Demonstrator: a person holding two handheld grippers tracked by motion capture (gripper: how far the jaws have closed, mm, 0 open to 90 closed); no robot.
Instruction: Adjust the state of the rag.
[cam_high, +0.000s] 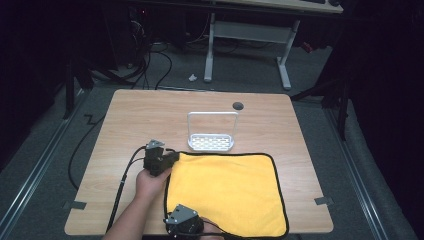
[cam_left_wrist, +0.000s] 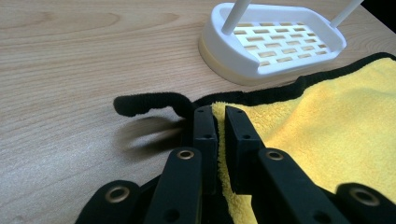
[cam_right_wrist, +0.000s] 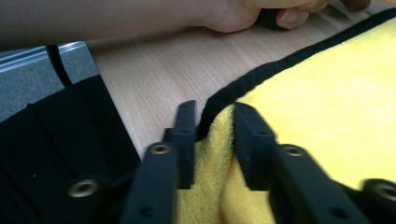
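Yellow towel (cam_high: 227, 192) flat on the tabletop (cam_high: 125, 125) just in front of the white soap tray (cam_high: 211, 142), left gripper (cam_left_wrist: 219, 116) pinching its far-left corner, right gripper (cam_right_wrist: 215, 121) nipping the near-left edge (half cut off in the high view), black hem loop (cam_left_wrist: 149, 103) blurred.

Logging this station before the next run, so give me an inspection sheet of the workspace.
Surface: wooden table, tape tabs at its near edge.
Job's things: yellow cloth with black trim, spread flat; white rack beyond it.
Clutter: nothing seen.
Grippers: left gripper shut on the cloth's far left corner; right gripper pinching its near left edge.
Cables: one trails from the left gripper off the table; more on the floor.
Surroundings: dark room, white desk frame behind.
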